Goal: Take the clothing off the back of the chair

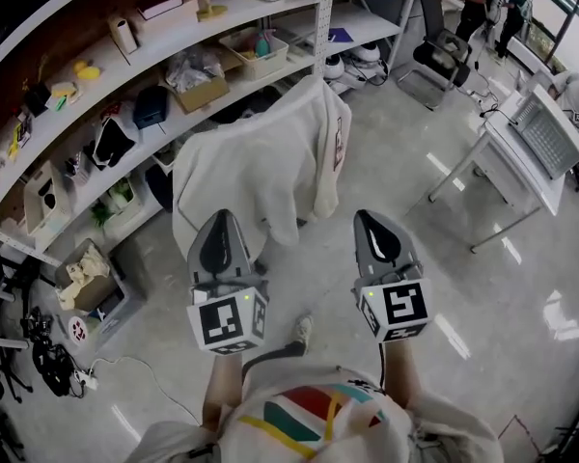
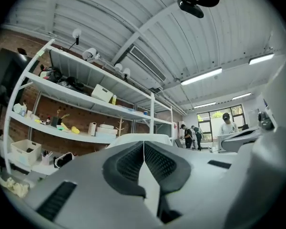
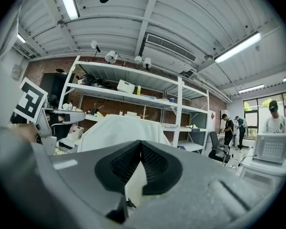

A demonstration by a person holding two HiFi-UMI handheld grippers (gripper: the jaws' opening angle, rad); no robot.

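Observation:
A white garment (image 1: 261,167) hangs over the back of a chair, and the chair beneath it is hidden. In the head view it sits just ahead of both grippers. My left gripper (image 1: 220,222) is shut and holds nothing, a short way from the garment's lower hem. The right gripper (image 1: 372,218) is also shut and holds nothing, below the garment's right side. The left gripper view shows the garment (image 2: 140,138) just past the shut jaws (image 2: 144,144). In the right gripper view the garment (image 3: 118,130) rises behind the shut jaws (image 3: 141,144).
A long white shelving rack (image 1: 125,75) packed with boxes and tools runs behind the chair. Cartons (image 1: 87,278) and cables lie on the floor at the left. A black office chair (image 1: 439,51), a desk with a laptop (image 1: 536,138) and people (image 1: 482,3) are at the right.

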